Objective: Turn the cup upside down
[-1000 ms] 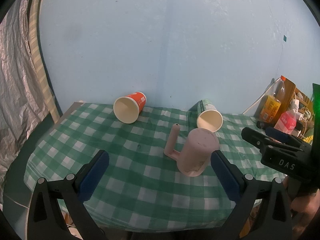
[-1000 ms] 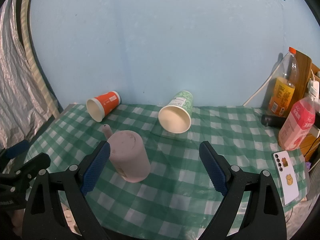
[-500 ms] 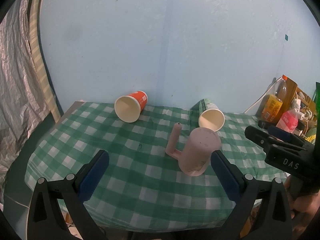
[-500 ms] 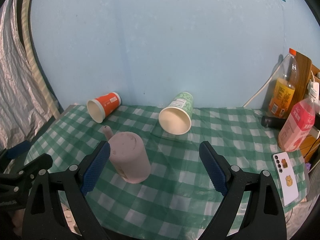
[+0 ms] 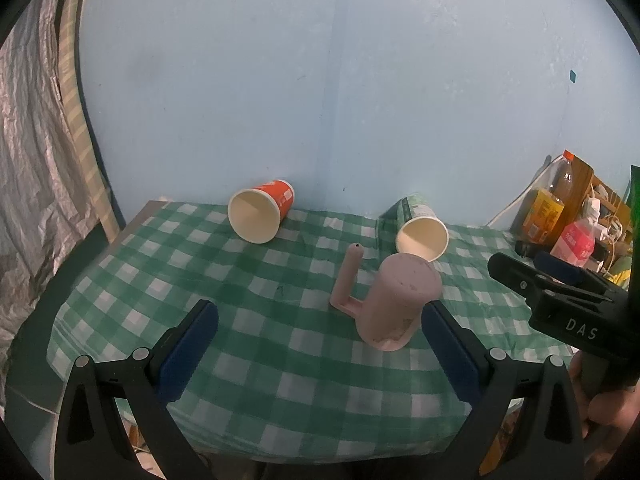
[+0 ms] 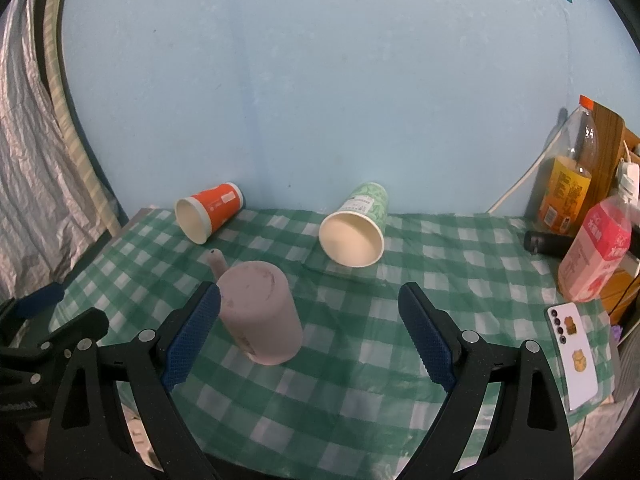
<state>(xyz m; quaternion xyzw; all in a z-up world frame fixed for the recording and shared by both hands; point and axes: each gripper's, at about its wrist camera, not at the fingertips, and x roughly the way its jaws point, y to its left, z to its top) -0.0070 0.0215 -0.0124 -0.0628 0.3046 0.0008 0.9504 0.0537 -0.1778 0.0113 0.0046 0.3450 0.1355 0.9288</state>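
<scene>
Green-checked tablecloth (image 6: 360, 360) under a pale blue wall carries the pink cup (image 6: 260, 316), already mouth-down at my right gripper's (image 6: 310, 334) ten o'clock; both it and my left gripper (image 5: 320, 350) gape empty; flip looks finished, so I judge withdrawal next.

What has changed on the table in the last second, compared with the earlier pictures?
Almost nothing. Both views shifted only slightly, so the grippers barely moved. The left gripper and right gripper are open with nothing held. The pink cup stands upside down where it was; the orange cup and green cup lie on their sides as before.
</scene>
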